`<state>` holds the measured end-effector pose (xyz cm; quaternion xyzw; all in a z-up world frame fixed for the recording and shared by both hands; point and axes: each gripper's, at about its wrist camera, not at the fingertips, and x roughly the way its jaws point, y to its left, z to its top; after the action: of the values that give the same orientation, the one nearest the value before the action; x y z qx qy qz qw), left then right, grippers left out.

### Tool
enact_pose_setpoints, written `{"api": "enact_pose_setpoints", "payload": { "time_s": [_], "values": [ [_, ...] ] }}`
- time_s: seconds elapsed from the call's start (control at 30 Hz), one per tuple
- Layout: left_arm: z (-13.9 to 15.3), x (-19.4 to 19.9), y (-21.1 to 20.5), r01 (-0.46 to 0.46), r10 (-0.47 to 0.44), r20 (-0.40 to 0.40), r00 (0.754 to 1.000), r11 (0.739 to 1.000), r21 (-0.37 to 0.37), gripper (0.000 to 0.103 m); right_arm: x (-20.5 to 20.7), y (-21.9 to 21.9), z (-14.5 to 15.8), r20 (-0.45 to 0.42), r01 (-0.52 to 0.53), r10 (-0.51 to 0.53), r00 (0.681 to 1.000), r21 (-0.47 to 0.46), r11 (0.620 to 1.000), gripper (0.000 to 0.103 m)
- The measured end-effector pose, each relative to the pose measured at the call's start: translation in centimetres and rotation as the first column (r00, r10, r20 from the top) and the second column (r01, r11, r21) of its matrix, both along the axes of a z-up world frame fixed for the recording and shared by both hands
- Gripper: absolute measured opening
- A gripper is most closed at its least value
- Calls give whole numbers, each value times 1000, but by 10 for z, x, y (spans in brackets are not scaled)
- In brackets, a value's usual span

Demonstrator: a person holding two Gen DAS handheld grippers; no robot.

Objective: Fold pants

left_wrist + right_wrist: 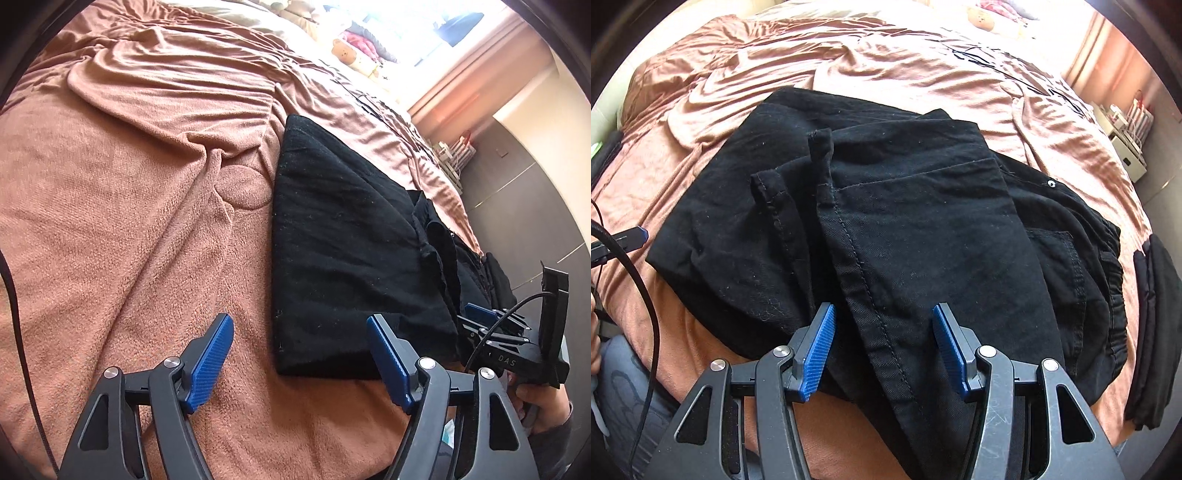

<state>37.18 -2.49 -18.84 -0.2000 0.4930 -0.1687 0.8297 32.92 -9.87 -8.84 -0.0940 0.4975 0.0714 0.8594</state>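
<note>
Open jaws above black pants (886, 229)

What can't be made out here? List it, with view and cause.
- Left wrist view: right gripper fingertips, partly hidden behind the pants.
- Right wrist view: pants' near end, hidden behind the right gripper's body.
- Right wrist view: dark folded item, cut off by the fisheye rim.
- Left wrist view: window, washed out by glare.
</note>
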Motion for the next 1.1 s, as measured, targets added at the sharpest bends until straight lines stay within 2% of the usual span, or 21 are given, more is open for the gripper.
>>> {"api": "enact_pose_setpoints", "payload": {
  "time_s": [0.03,0.07,0.1,0.13,0.17,0.3,0.47,0.7,0.9,0.97,1.1],
  "values": [
    [-1,-1,-1,1,-1,-2,1000,1000,5,72,2,-1,-3,-3,-3,3,1000,-9,1000,49],
    [-1,-1,-1,1,-1,0,1000,1000,8,70,5,-2,-5,-6,-4,4,1000,-22,1000,38],
    [1,-1,-1,-1,1,9,1000,1000,7,70,7,-4,-5,-4,-2,2,1000,-27,1000,32],
    [3,-2,0,-4,4,20,1000,1000,10,70,9,-6,-5,0,1,-1,1000,-30,1000,17],
    [4,-2,-1,-6,5,24,1000,1000,14,70,11,-9,-3,3,1,-1,1000,-20,1000,11],
    [1,-4,0,-17,17,22,1000,1000,16,70,8,-30,10,39,1,-2,999,29,1000,7],
    [2,-6,8,-52,52,34,998,999,-9,70,2,-79,35,85,65,-76,994,127,990,6],
    [4,-9,12,-74,75,43,996,997,-28,70,-2,-150,55,114,158,-187,976,224,962,6],
    [3,-9,13,-78,79,34,996,996,-39,70,2,-203,59,117,216,-262,958,305,927,6],
    [2,-8,13,-79,80,30,996,996,-44,70,5,-220,54,100,232,-280,955,337,912,6],
    [1,-7,14,-77,78,23,997,996,-47,70,13,-244,31,-21,286,-307,951,426,858,10]
  ]
}}
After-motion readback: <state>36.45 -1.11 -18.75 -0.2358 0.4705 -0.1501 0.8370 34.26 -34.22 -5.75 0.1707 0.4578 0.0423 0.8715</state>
